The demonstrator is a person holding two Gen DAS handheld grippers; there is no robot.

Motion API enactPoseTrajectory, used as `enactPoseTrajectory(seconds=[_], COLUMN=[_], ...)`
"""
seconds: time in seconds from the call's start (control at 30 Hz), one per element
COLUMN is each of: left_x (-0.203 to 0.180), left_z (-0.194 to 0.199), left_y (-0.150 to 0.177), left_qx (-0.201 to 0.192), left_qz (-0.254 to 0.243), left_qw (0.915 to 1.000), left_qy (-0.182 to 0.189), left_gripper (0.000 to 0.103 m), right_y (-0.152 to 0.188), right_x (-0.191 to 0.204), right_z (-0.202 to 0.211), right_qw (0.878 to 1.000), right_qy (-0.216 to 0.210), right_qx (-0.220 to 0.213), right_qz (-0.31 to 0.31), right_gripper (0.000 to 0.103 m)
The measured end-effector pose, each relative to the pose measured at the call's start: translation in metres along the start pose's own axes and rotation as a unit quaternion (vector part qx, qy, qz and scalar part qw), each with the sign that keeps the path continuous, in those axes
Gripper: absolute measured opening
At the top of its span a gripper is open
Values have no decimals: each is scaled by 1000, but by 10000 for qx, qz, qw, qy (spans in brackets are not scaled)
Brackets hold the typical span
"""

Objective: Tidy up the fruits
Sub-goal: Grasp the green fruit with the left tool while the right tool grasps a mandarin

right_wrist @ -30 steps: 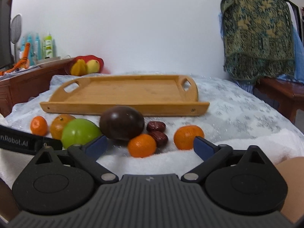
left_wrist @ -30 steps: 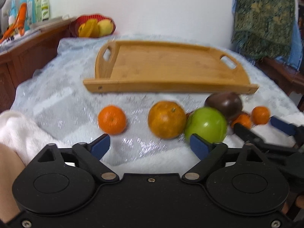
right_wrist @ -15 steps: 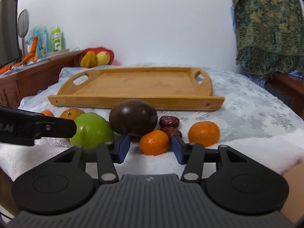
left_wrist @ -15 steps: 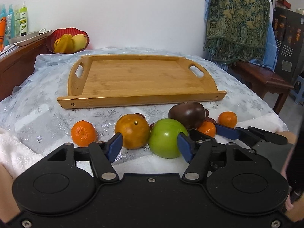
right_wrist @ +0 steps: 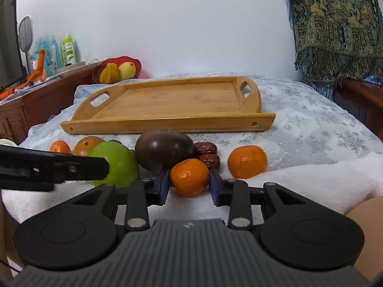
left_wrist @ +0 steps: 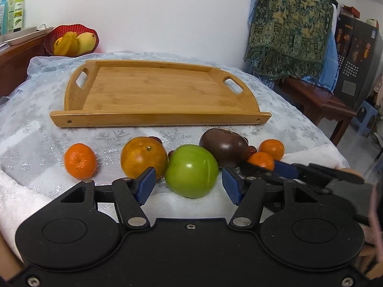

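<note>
A row of fruit lies on the cloth before an empty wooden tray (left_wrist: 153,117) (right_wrist: 167,124). My left gripper (left_wrist: 189,184) is open with its blue pads either side of a green apple (left_wrist: 191,169) (right_wrist: 119,162), not touching it. My right gripper (right_wrist: 189,184) has closed its pads against a small mandarin (right_wrist: 189,175) (left_wrist: 261,160). Beside these lie a large orange (left_wrist: 143,156), a small mandarin at the left (left_wrist: 80,160), a dark brown fruit (left_wrist: 222,147) (right_wrist: 165,149), two red dates (right_wrist: 207,154) and another mandarin (right_wrist: 247,160).
A red bowl of yellow fruit (left_wrist: 71,40) stands at the back left on a wooden cabinet (right_wrist: 36,100) with bottles. A patterned cloth (left_wrist: 287,28) hangs over a bench at the right. A white towel (right_wrist: 311,181) covers the table's near edge.
My left gripper moved right and forward from the orange to frame the green apple. My right gripper narrowed its jaws and closed on the small mandarin.
</note>
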State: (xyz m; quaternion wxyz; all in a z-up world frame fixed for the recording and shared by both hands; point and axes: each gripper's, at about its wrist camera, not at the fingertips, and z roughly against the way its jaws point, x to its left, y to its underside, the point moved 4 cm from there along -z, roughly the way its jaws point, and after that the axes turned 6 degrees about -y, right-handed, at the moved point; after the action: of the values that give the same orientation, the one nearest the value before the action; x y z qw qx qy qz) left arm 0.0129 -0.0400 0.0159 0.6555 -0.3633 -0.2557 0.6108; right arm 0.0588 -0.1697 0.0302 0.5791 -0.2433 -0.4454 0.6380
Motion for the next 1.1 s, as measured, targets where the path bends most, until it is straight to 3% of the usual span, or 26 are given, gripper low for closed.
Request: enactPoseTrajectory(seconds=[0.23,0.5,0.57,1.1], left_x=[-13,-29,-34,-39], left_z=[-14,-19,-17,-25], left_y=[6,16,21,31], left_qx=[-75,-503,-608,-1098], left_qz=[-175,-693,-862,-1258], left_qw=[9998,9950,9922,9835], left_qy=[-98,-521,-669,-702], left_gripper=[59,59,55,57], right_y=[-5,-5,-5,-3], right_x=[-14,-22,-22,-22], right_z=[13,18,19,19], right_qw=[9988,9959,9954,9941], right_qy=[147,323,351,438], right_qx=[-314,-600,-636,-710], right_qz=[-339,-600,-624,-693], right_gripper=[39,40,40,42])
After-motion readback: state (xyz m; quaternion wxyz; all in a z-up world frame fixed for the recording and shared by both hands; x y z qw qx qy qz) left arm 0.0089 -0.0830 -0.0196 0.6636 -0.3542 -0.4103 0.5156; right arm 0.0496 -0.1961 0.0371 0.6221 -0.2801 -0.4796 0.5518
